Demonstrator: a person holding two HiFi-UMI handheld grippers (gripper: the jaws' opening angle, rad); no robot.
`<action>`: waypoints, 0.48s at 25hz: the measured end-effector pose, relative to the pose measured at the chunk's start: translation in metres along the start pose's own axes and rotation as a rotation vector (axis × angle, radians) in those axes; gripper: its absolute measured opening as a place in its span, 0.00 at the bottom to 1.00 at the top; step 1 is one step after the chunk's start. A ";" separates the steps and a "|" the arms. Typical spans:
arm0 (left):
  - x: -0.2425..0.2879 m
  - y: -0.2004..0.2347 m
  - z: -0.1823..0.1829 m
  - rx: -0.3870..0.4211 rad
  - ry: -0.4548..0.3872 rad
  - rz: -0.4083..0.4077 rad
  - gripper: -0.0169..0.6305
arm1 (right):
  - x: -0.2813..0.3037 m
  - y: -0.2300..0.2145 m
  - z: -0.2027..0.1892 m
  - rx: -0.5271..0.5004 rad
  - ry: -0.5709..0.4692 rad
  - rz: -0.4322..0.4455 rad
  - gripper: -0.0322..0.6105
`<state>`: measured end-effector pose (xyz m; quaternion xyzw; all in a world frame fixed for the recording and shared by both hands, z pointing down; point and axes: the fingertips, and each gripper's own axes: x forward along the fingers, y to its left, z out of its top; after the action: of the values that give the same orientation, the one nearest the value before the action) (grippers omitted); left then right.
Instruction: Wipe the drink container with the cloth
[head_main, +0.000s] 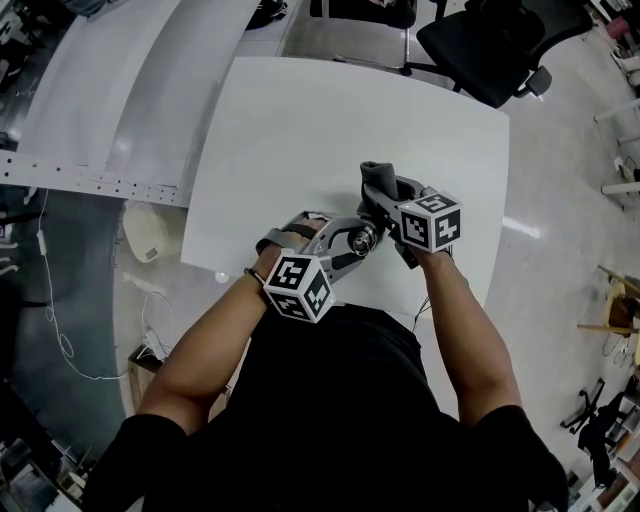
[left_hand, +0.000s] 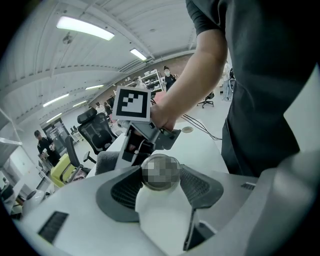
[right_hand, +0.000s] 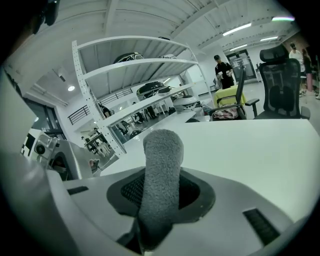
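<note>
Both forearms meet over the worktop's (head_main: 300, 130) near edge. The left tool (head_main: 358, 238) clamps the drink container (left_hand: 160, 172). The right tool (right_hand: 162, 189) pinches the cloth (right_hand: 161, 155), and only the gripper views show these grips clearly.

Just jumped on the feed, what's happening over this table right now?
A person works over the white table with a tool in each hand. The left tool is clamped on the drink container, whose metal end faces that tool's camera. The right tool grips a grey cloth, which sticks up out of its jaws. The two tools sit close together near the table's near edge, but the cloth does not look pressed to the container.
</note>
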<state>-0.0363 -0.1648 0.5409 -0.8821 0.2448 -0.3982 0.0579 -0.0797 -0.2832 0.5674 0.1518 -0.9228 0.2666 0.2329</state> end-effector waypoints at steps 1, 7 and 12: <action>0.000 0.000 0.000 0.000 0.000 0.001 0.42 | 0.002 -0.002 -0.002 -0.004 0.009 -0.002 0.22; 0.003 0.000 0.000 -0.007 0.001 0.006 0.42 | 0.013 -0.016 -0.013 -0.015 0.048 -0.014 0.22; 0.003 0.002 0.000 -0.026 -0.006 0.010 0.42 | 0.021 -0.027 -0.024 0.001 0.077 -0.024 0.22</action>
<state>-0.0360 -0.1677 0.5423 -0.8828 0.2540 -0.3919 0.0493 -0.0780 -0.2952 0.6071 0.1526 -0.9112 0.2697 0.2715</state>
